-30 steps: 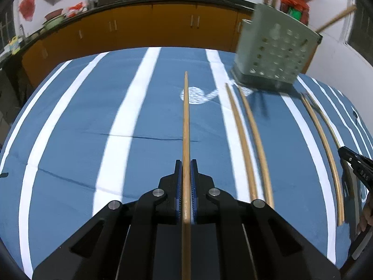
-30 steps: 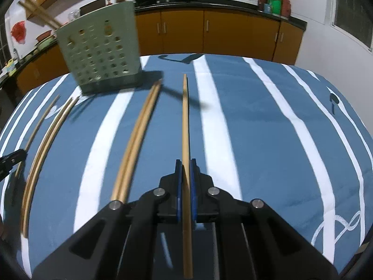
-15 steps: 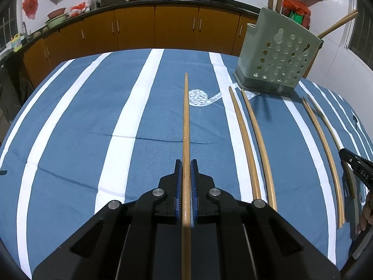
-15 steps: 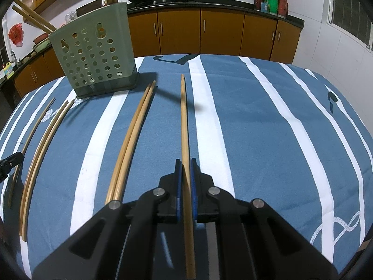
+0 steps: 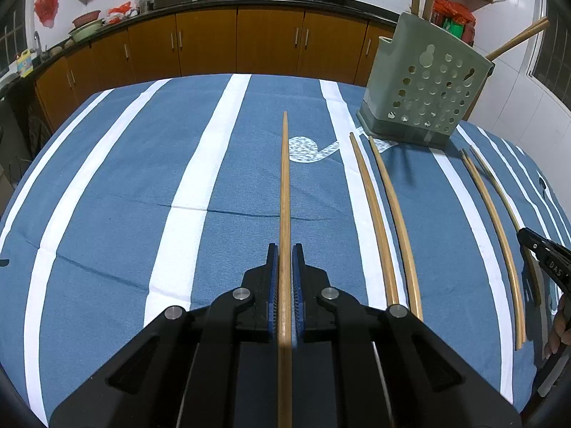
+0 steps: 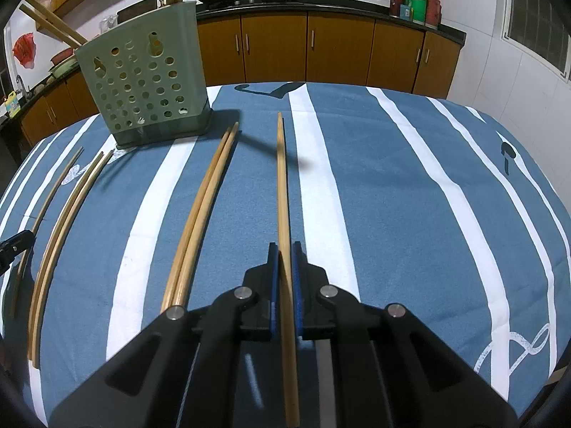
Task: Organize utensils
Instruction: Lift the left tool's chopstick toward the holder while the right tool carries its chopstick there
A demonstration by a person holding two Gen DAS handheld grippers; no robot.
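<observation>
My left gripper is shut on a wooden chopstick that points forward over the blue striped cloth. My right gripper is shut on another wooden chopstick, also pointing forward. A green perforated utensil holder stands at the far right in the left wrist view and at the far left in the right wrist view, with several chopsticks sticking out of its top. A pair of chopsticks lies on the cloth between the grippers, and it also shows in the right wrist view.
Another pair of chopsticks lies further right, by the right gripper's tip. In the right wrist view more chopsticks lie at the left. The blue and white striped cloth covers the table. Kitchen cabinets stand behind.
Both grippers have drawn back and lowered a little with their chopsticks. The holder now looks sharper and sits slightly farther away in both views.
</observation>
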